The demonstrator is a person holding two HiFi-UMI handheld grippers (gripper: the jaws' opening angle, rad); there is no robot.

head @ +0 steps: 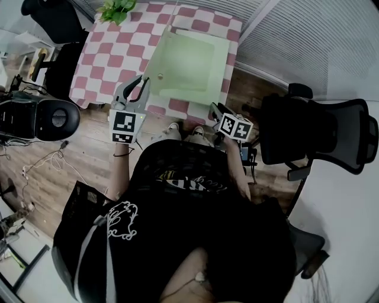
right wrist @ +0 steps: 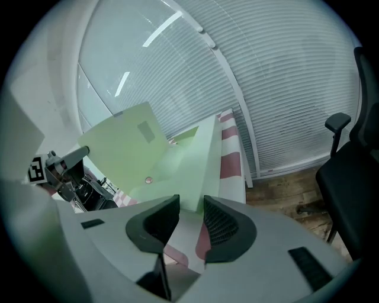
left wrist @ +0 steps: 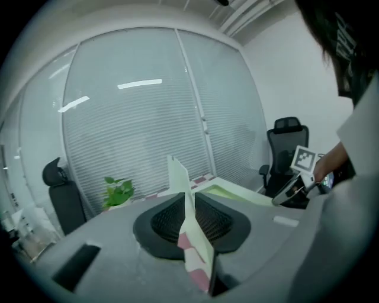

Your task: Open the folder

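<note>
My left jaws pinch the free edge, the best hold, of the thin, likely floppy cover (left wrist: 180,183) raised off the folder (head: 195,65) on the table (head: 112,53), with my right jaws slightly spread at the table's near edge.

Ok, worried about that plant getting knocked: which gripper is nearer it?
Left. The left gripper holds the folder cover on the plant's side of the table; the right gripper is on the far side of that cover.
</note>
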